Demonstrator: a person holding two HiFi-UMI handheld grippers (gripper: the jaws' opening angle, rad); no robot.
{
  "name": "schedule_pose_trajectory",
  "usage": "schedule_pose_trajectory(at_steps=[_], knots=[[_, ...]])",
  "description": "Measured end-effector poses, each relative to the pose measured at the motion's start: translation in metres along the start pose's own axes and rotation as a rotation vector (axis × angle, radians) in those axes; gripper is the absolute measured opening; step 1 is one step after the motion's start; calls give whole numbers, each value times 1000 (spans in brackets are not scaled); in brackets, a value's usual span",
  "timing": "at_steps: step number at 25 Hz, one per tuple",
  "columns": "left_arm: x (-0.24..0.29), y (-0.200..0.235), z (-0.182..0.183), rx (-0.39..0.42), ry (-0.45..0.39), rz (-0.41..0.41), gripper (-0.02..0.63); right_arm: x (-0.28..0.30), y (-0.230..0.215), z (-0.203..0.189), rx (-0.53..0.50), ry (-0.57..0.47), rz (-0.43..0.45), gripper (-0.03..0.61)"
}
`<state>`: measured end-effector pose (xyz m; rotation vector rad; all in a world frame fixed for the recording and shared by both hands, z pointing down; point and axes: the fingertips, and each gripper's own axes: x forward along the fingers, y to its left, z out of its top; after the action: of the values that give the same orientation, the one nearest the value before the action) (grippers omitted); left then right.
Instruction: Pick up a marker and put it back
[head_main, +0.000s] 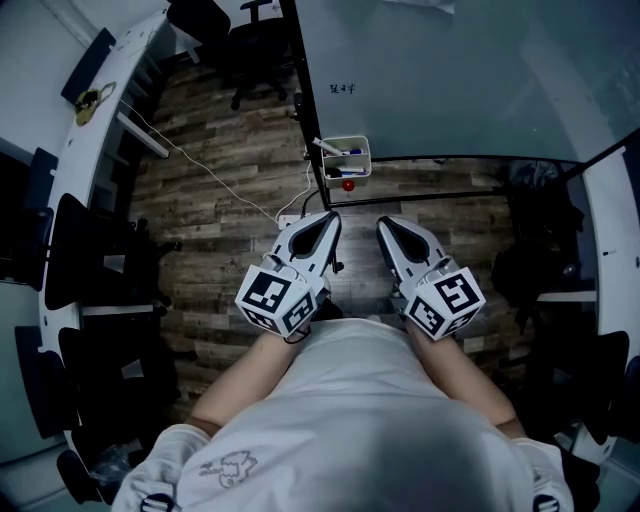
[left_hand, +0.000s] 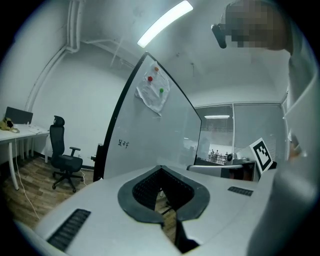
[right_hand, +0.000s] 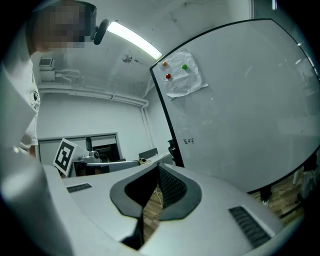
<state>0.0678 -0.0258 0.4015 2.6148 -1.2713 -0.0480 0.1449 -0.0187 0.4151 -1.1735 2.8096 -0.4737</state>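
Whiteboard (head_main: 450, 80) stands ahead on a wood floor. A paper sheet (right_hand: 182, 75) hangs on it, with a red and a green magnet on the sheet. Small handwriting (head_main: 343, 89) on the board is not legible. Left gripper (head_main: 329, 220) and right gripper (head_main: 384, 227) sit side by side near the person's body. Each has its jaws pressed together with nothing between. Tray (head_main: 366, 160) hangs at the board's lower edge. Markers (head_main: 345, 152) lie inside it, apart from both grippers.
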Motion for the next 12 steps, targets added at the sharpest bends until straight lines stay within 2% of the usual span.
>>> schedule_pose_trajectory(at_steps=[6, 12], knots=[[11, 34, 13, 10, -3, -35, 5, 34, -4, 9, -26, -20, -39, 12], [24, 59, 29, 16, 10, -121, 5, 72, -3, 21, -38, -32, -84, 12]])
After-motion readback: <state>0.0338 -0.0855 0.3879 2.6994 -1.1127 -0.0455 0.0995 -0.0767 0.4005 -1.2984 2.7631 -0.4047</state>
